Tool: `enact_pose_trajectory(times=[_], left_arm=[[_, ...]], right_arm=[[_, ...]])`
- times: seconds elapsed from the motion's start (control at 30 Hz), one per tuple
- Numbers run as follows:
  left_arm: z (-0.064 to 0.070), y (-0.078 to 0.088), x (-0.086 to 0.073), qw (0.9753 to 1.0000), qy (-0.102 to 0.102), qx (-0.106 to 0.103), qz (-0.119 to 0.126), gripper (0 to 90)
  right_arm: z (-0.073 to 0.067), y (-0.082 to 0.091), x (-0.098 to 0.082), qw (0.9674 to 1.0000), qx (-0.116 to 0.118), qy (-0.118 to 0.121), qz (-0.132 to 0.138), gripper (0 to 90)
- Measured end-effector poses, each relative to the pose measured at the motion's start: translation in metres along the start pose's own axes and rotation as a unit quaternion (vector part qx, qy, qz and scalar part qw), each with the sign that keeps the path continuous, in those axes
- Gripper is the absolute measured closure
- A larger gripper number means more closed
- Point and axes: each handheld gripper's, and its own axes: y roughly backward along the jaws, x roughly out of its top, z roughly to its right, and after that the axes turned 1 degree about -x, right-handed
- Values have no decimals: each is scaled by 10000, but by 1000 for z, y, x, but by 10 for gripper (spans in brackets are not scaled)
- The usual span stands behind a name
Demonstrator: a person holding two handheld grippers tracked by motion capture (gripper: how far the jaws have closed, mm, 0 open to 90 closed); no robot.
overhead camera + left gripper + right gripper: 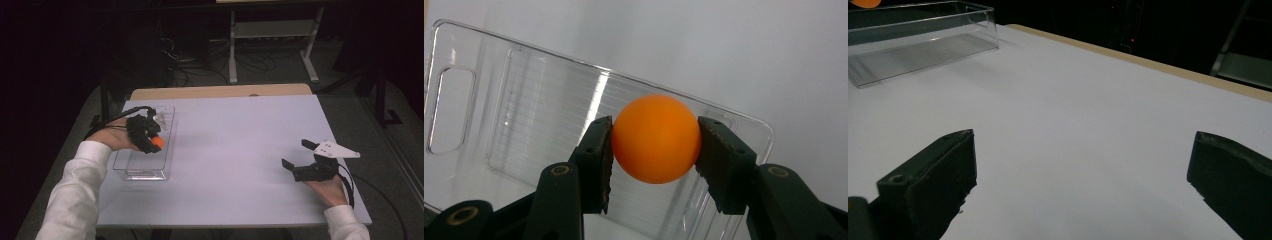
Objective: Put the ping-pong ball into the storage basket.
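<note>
- Where the left gripper (150,139) is held over the clear plastic tray (131,161), an orange ball (158,142) is seen clamped between its two black jaws.
- From the left gripper view, the orange ball (656,138) is pinched at its two sides by the pads (600,155), with the clear plastic tray (469,125) lying below it; whether the ball is inside the tray walls or above them cannot be told.
- The tray is placed at the left part of the white table (235,145), lengthwise away from the person.
- The right gripper (299,156) is held low over the right part of the table, well apart from the tray, its jaws spread wide with nothing between them.
- From the right gripper view, bare white table (1088,130) is seen between the parted jaws, and the tray (923,30) is seen far off at upper left.
- White sleeves (75,200) are worn on both forearms.
</note>
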Motion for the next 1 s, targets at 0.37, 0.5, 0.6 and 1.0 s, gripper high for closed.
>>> enact_pose_trajectory(times=[0.37,0.5,0.6,1.0], left_arm=[[0,-12,-5,9999,54,-111,-52,509],[1,-17,-7,9999,52,-141,-75,508],[1,-19,-8,9998,67,-170,-69,509],[2,-33,-13,9994,154,-285,-97,509]], right_arm=[[0,0,0,10000,4,17,-23,0],[0,0,0,10000,0,19,-36,0],[0,0,0,10000,-7,25,-26,0],[0,0,0,10000,-10,24,-39,0]])
